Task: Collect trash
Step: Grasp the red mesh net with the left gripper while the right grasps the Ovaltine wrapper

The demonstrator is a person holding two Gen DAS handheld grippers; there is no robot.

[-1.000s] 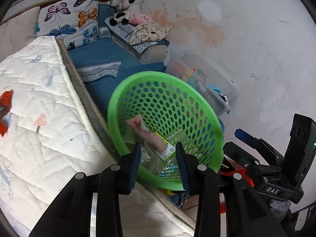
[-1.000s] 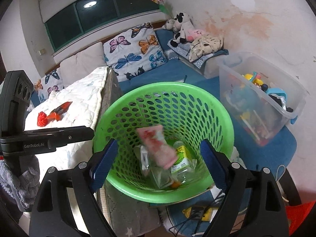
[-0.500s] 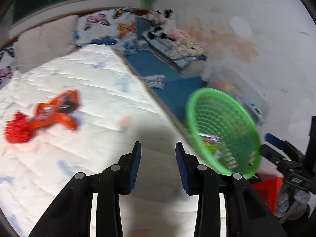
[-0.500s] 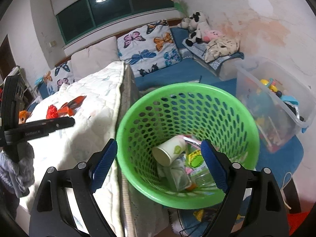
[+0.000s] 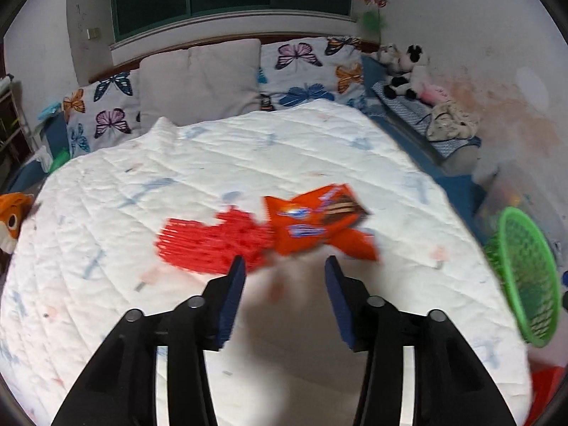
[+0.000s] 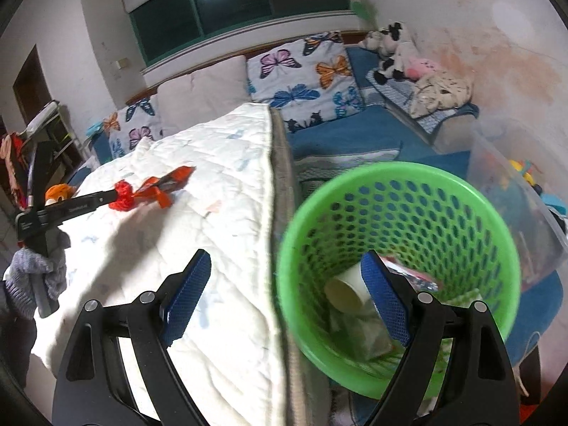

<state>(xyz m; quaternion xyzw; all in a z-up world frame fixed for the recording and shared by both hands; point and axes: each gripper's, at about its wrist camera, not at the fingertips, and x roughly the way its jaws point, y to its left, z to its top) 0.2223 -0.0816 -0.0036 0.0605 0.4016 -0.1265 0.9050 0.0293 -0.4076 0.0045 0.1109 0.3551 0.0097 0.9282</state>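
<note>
An orange snack wrapper (image 5: pixel 316 223) and a red mesh net (image 5: pixel 209 239) lie together on the white quilt (image 5: pixel 248 163). My left gripper (image 5: pixel 284 266) is open and empty, just short of them. It also shows in the right wrist view (image 6: pixel 117 195), by the wrapper (image 6: pixel 159 186). My right gripper (image 6: pixel 285 273) is open and empty, over the bed edge and the rim of the green basket (image 6: pixel 401 177). The basket holds a white paper cup (image 6: pixel 346 291) and other wrappers. The basket shows at the right of the left wrist view (image 5: pixel 525 277).
Butterfly pillows (image 5: pixel 309 67) and a beige pillow (image 5: pixel 198 78) line the headboard. Stuffed toys (image 5: pixel 408 71) sit on a blue ledge by the wall. A clear plastic bin (image 6: pixel 522 191) of toys stands behind the basket. An orange plush (image 5: pixel 12 218) lies at the bed's left edge.
My left gripper swung from above the basket to over the bed, closing on the orange wrapper and red net. The right gripper shifted left toward the bed edge. A pink wrapper dropped into the basket.
</note>
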